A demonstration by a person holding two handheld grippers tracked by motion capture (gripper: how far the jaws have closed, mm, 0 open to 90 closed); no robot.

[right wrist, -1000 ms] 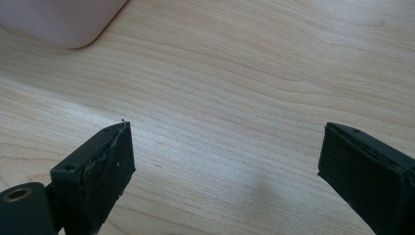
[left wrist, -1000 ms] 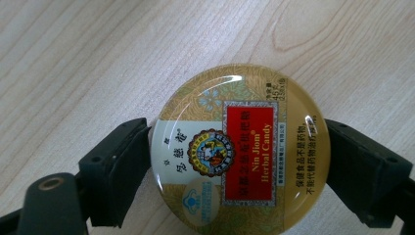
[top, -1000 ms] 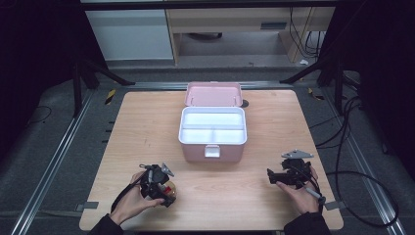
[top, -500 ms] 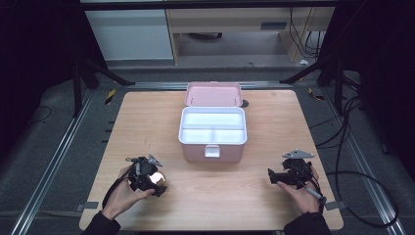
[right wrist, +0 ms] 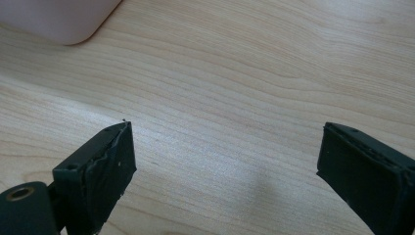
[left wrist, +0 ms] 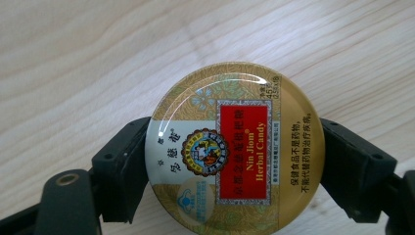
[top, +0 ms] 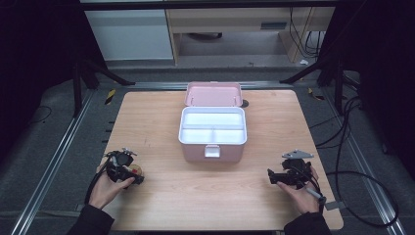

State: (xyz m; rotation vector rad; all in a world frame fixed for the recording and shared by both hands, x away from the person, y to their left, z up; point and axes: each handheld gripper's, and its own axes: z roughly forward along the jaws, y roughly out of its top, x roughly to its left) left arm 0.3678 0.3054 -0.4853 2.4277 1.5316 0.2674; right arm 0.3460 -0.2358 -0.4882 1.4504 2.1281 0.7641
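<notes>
The left gripper (left wrist: pixel 235 171) squeezes a round candy tin (left wrist: pixel 235 147), left of the open pink box (top: pixel 213 132); the right gripper (right wrist: pixel 225 171), right of the box, is wide open, holding nothing

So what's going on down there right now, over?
Left tongs shut on candy tin. Right tongs open, empty, over bare table. Pink box open, path clear.

It looks like a lab recording rig: a wooden table (top: pixel 166 205) framed by metal rails (top: pixel 54 166), black stand legs (top: pixel 93 71) at its far corners, and cables (top: pixel 342 142) trailing across grey floor.
</notes>
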